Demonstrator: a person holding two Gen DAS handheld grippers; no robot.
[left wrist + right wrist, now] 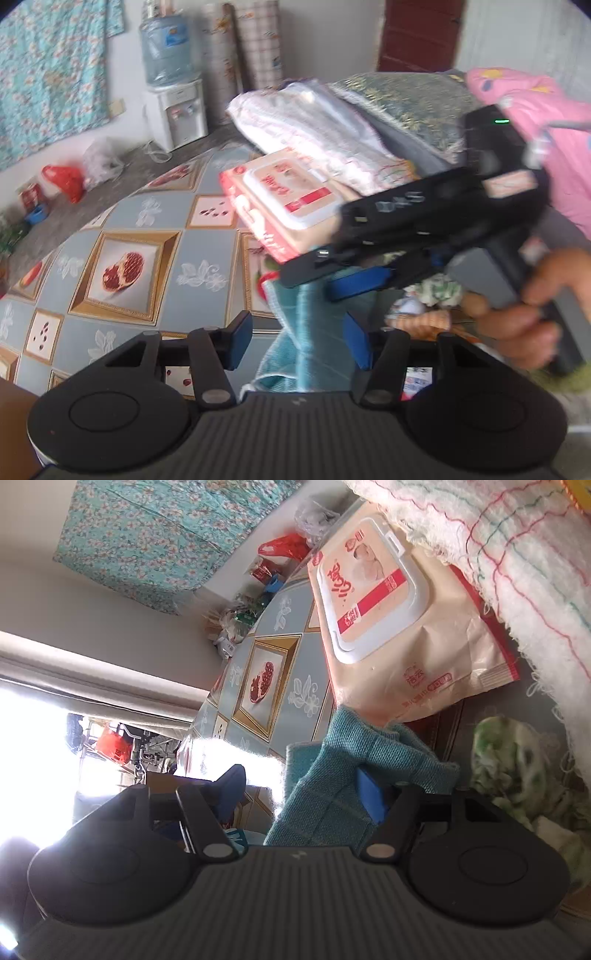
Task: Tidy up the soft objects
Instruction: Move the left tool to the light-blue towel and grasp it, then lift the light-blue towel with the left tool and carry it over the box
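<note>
A teal towel (306,332) hangs crumpled over the patterned table (147,221). It passes between the fingers of my left gripper (301,338). It lies against the right blue pad, and the left pad stands apart from it, so the gripper is open. My right gripper (321,284), held by a hand (535,314), comes in from the right just above the same towel. In the right wrist view the teal towel (351,768) drapes over the right finger of the right gripper (301,794). A gap shows beside its left finger, so it is open.
A wet-wipes pack (284,199) (388,627) lies just behind the towel. A white towel with coloured stitching (314,122) (498,554) is stacked partly on it. A green floral cloth (517,768) is at the right. A dark cushion (406,99), a pink cloth (535,110) and a water dispenser (177,110) stand behind.
</note>
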